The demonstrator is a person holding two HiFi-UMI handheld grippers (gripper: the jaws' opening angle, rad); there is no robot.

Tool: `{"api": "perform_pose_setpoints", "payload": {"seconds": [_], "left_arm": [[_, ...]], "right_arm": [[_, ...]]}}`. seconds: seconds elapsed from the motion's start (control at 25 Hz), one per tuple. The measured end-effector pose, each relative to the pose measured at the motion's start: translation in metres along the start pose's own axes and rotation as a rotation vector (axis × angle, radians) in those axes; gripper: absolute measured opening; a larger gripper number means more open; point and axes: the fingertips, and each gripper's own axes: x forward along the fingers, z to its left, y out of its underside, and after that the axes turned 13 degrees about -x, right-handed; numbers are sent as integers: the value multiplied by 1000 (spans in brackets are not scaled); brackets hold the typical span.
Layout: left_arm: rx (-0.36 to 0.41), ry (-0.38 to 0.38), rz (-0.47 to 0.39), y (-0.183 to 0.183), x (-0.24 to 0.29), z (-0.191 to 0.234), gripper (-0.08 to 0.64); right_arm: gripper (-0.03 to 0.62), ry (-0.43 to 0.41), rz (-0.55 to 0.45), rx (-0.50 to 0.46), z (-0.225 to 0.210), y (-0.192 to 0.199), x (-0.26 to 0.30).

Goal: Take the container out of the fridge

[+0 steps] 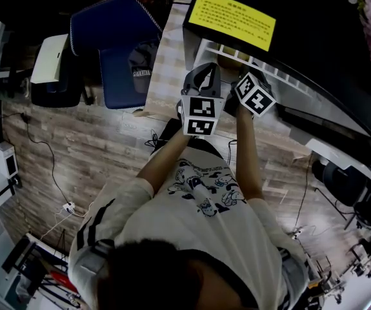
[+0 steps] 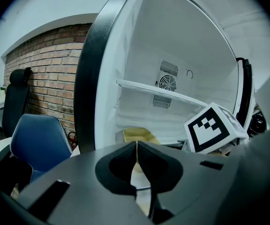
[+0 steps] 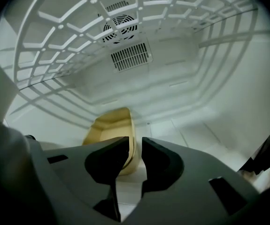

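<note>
A tan, open-topped container (image 3: 107, 131) sits on the white floor of the open fridge (image 3: 196, 125), below a wire shelf (image 3: 78, 36). My right gripper (image 3: 135, 146) reaches into the fridge, its jaws shut on the container's right wall. The same container (image 2: 139, 135) shows in the left gripper view, just beyond my left gripper (image 2: 137, 145), which is shut and holds nothing. In the head view both grippers are at the fridge opening, the left gripper (image 1: 203, 73) just outside and the right gripper (image 1: 233, 60) further in.
The fridge (image 1: 314, 63) has a black top with a yellow sticker (image 1: 233, 18). Its door frame (image 2: 85, 88) stands left of my left gripper. A blue chair (image 1: 117, 50) stands to the left, before a brick wall (image 2: 45, 64). Cables lie on the wooden floor (image 1: 75, 147).
</note>
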Motion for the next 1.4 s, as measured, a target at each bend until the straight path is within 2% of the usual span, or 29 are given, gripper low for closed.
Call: {"api": "perform_pose_setpoints", "payload": {"seconds": [0.88,1.4], "left_arm": [[7,25,12,0,3,-2,20],[21,68,8,-2,2,-7,20]], "right_arm": [[49,24,36,-2,2,5,11],[48,87,30,63,-12,13,-10]]}}
